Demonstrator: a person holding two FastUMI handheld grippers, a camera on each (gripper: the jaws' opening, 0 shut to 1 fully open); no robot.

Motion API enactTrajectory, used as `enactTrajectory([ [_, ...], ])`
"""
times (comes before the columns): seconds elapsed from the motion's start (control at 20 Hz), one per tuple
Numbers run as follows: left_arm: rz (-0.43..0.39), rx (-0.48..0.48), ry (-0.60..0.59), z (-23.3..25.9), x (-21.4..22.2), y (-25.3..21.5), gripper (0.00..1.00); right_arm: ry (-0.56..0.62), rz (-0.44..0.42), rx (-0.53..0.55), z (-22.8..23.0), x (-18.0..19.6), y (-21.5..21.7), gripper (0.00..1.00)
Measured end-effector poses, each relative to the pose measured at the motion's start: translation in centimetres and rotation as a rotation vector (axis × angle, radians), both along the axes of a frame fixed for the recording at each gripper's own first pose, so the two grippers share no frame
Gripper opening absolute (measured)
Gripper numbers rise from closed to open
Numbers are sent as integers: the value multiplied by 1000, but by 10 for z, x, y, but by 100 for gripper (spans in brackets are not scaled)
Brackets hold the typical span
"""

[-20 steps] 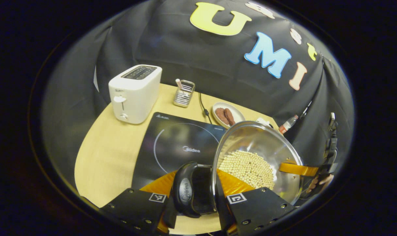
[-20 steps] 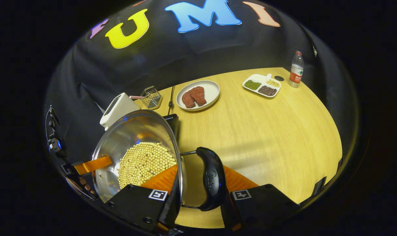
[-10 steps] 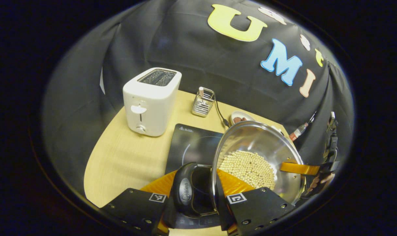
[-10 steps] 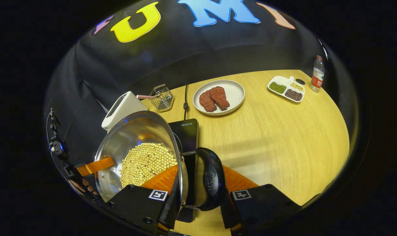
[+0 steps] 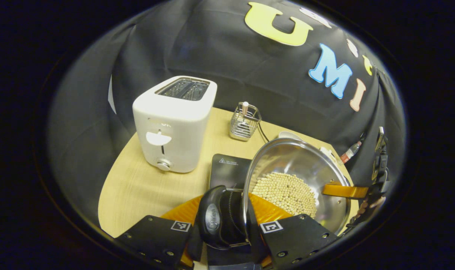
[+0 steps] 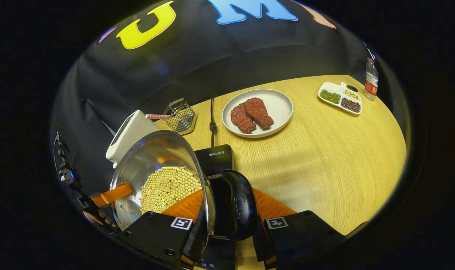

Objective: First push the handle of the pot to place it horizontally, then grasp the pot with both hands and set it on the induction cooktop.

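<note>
In the left gripper view, my left gripper (image 5: 227,234) is clamped on the pot's near side handle (image 5: 216,216), a glossy black moulded loop on wire struts, one finger outside the loop and the other against the steel wall. The pot (image 5: 306,165) lies straight ahead of these fingers and slightly to their right, a wide polished steel bowl with a thin rolled rim, carrying a bed of small round pale beans (image 5: 285,192). Its handle-to-handle axis runs from my fingers across to the right gripper (image 5: 347,191) at the far rim, so both hands share the load about equally. The matte black induction cooktop (image 5: 227,170) sits directly under and ahead of the pot; I judge the pot is above it and not set down, though I cannot tell the gap. A smooth white toaster (image 5: 173,123) and a wire basket (image 5: 244,123) stand beyond on the pale wood-grain table (image 5: 137,187). In the right gripper view, my right gripper (image 6: 231,234) is likewise closed on the opposite black handle (image 6: 238,210), the pot to its left, the cooktop's corner (image 6: 216,157) showing past the rim. The coming move looks to be straight down, kept level so the beans stay put. A plate of meat (image 6: 257,112) lies well apart.
</note>
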State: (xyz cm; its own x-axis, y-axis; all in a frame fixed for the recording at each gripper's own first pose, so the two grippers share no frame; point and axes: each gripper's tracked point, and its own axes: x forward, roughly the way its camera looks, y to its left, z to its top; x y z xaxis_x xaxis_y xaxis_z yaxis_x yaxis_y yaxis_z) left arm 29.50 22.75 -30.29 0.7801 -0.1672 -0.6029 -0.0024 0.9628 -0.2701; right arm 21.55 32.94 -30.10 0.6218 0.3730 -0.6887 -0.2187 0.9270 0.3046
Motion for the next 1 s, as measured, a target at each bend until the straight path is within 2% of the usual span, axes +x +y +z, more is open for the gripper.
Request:
enactTrajectory([
  [0.1,-2,3,5,-7,3,4,48,10,-3,-1,-7,2,5,57],
  [0.15,-2,5,9,-10,4,6,52,17,-4,-1,-9,2,7,57],
  [0.2,1,4,16,-15,3,9,52,24,-4,-3,-12,3,9,53],
  [0.3,-2,6,6,-16,4,13,55,28,-5,0,-15,5,11,57],
  [0.35,-3,9,0,-17,6,14,55,25,-2,-2,-16,7,13,53],
  [0.4,-5,10,3,-17,5,19,55,19,0,0,-15,7,12,56],
  [0.45,-6,3,6,-19,6,18,55,21,3,1,-16,7,12,53],
  [0.5,-2,-6,9,-18,5,18,52,24,4,3,-16,6,12,57],
  [0.55,1,-12,8,-18,6,14,49,24,4,3,-16,7,12,54],
  [0.65,-2,-14,10,-20,6,13,56,29,5,2,-16,6,11,53],
  [0.85,-4,-19,14,-20,5,15,53,34,3,-9,-17,4,11,55],
  [1.0,-7,25,22,-21,5,16,57,34,14,-23,-17,2,8,58],
])
